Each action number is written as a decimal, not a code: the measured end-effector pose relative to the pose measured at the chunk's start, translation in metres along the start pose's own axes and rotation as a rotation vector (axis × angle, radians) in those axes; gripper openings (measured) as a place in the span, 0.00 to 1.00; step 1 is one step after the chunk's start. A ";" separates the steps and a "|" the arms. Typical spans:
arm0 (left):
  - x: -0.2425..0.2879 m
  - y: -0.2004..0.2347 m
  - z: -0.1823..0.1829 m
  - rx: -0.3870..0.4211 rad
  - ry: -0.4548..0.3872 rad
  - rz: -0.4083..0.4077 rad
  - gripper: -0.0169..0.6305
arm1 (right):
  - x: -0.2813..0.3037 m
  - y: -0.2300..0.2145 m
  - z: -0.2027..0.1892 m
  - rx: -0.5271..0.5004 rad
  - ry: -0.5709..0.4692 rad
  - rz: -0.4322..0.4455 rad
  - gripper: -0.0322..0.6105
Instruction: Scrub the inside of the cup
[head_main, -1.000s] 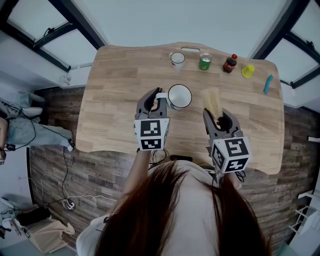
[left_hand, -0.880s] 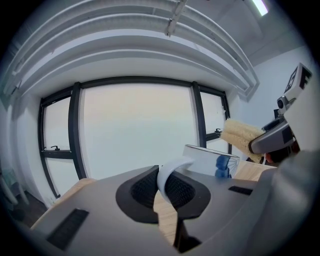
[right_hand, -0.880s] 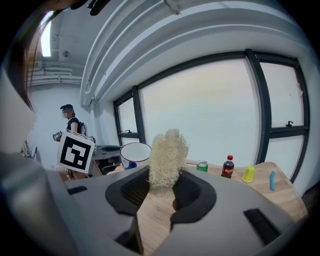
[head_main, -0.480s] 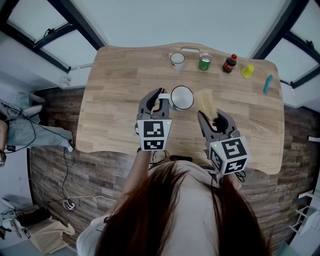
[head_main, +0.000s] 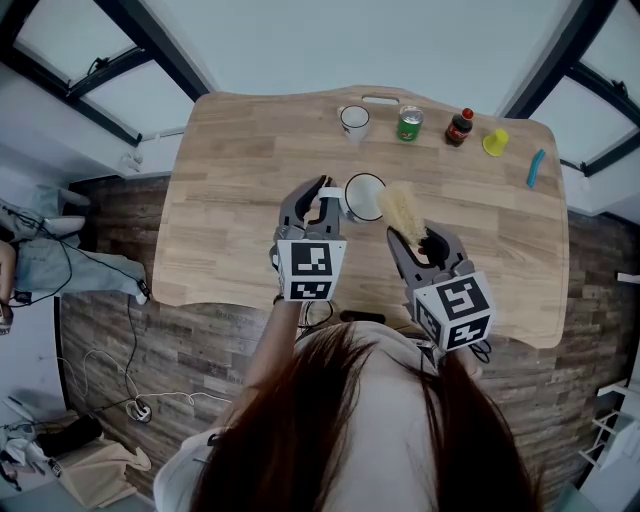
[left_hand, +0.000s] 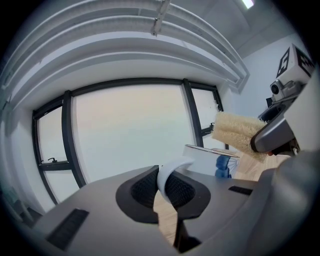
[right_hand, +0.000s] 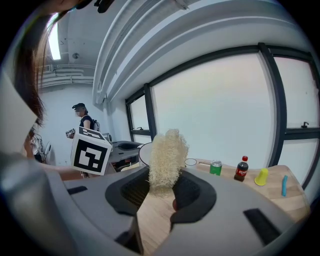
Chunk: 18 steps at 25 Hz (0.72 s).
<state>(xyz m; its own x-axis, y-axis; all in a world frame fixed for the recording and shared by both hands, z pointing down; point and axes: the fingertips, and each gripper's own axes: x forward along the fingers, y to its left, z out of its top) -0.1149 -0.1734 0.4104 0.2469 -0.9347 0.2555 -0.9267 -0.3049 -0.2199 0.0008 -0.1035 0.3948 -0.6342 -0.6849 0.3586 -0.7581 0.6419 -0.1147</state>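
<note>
Left gripper (head_main: 314, 203): jaws pinched on the white handle (left_hand: 169, 175) of the cup (head_main: 364, 197). The cup's body sits just past the jaw tips, on their right.

Right gripper (head_main: 420, 238): jaws clamped on the base of a pale loofah scrubber (right_hand: 167, 157). The scrubber sticks out beyond the jaw tips, its free end at the cup's rim; contact cannot be told.

Far beyond both jaws, on the wooden table (head_main: 230, 170): small mug (head_main: 355, 120), green can (head_main: 410, 122), cola bottle (head_main: 460, 127).

Probably a lab: large windows (right_hand: 215, 110), floor cables (head_main: 100, 265), exposed ceiling pipes (right_hand: 65, 77).
</note>
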 end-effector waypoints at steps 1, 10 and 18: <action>0.000 -0.001 0.000 0.006 -0.002 -0.001 0.07 | 0.000 0.001 -0.001 -0.001 0.003 0.004 0.26; 0.001 -0.007 0.003 0.047 -0.018 -0.022 0.07 | 0.002 0.008 -0.003 -0.009 0.028 0.037 0.26; -0.003 -0.010 0.009 0.110 -0.038 -0.020 0.07 | 0.003 0.012 -0.007 -0.007 0.047 0.065 0.26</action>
<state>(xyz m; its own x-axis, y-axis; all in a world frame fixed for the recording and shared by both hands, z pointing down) -0.1036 -0.1693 0.4030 0.2777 -0.9338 0.2257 -0.8851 -0.3401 -0.3177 -0.0092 -0.0953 0.4010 -0.6744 -0.6246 0.3939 -0.7142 0.6872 -0.1330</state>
